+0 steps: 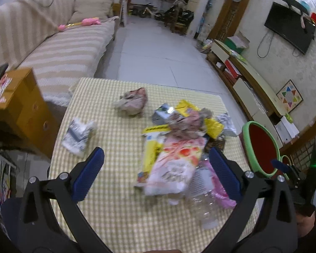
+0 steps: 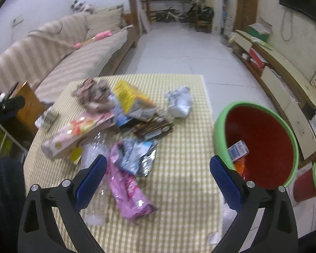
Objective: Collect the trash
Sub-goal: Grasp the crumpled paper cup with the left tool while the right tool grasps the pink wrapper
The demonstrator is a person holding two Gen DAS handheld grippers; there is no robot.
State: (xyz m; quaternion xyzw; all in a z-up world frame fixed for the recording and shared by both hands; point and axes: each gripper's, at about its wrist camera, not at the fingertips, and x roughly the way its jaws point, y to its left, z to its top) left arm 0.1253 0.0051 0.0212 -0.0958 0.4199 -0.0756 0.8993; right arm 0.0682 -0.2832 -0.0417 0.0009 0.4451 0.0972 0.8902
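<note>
Wrappers point(image 2: 124, 126) heaped on checked tablecloth point(image 2: 185, 147), red bin point(image 2: 261, 139) beside table, left tool point(image 1: 155, 168) and right tool point(image 2: 158, 172) spread wide, empty

Crumpled wrappers point(image 2: 124, 139) heaped on table beside red bin point(image 2: 261, 143).

From my feed, the yellow-checked woven cloth point(image 2: 179, 143) covering the surface looks matt. The pink plastic wrapper point(image 2: 128, 191) is glossy, the crushed clear plastic bottle point(image 2: 97, 154) shiny, the silver foil pouch point(image 2: 137, 158) reflective. The red bin with green rim point(image 2: 263, 139) seems smooth plastic. The blue pads point(image 2: 90, 181) look finely textured.
</note>
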